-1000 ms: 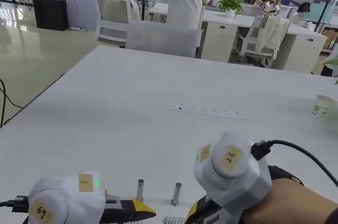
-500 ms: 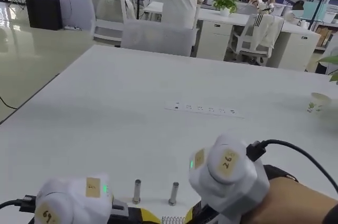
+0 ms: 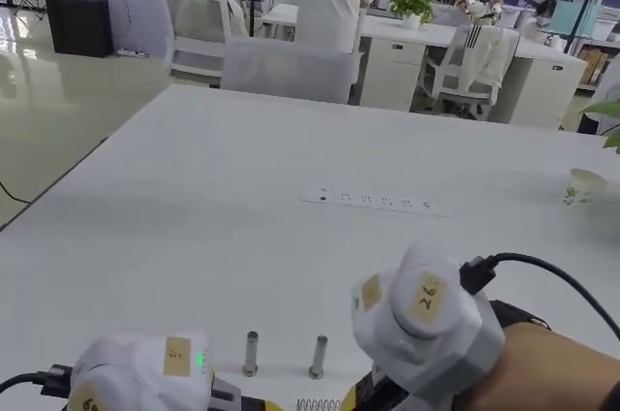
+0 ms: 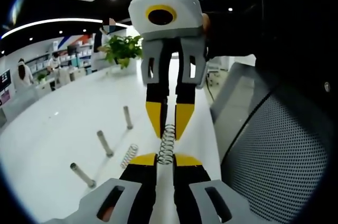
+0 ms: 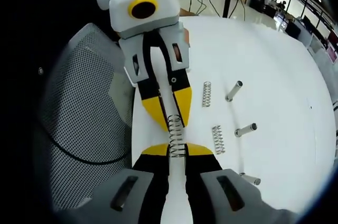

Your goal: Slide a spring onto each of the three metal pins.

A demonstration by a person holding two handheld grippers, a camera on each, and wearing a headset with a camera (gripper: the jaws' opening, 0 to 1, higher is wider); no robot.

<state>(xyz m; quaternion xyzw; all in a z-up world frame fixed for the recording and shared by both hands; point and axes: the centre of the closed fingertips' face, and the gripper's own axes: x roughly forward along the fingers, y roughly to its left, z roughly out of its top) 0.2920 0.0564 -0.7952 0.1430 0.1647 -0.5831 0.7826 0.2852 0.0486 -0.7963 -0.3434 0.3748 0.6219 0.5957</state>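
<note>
Two grippers share one coiled steel spring at the near edge of the white table. The left gripper is clenched on one end and the right gripper is pinched tight on the other, yellow tips nose to nose, so the spring's long axis runs straight from one gripper to the other, in line with both sets of jaws. Just beside them, three short silver metal pins stand upright in a row, all bare, and two loose coil springs lie flat on the table near the pins, lengthwise roughly along that row.
</note>
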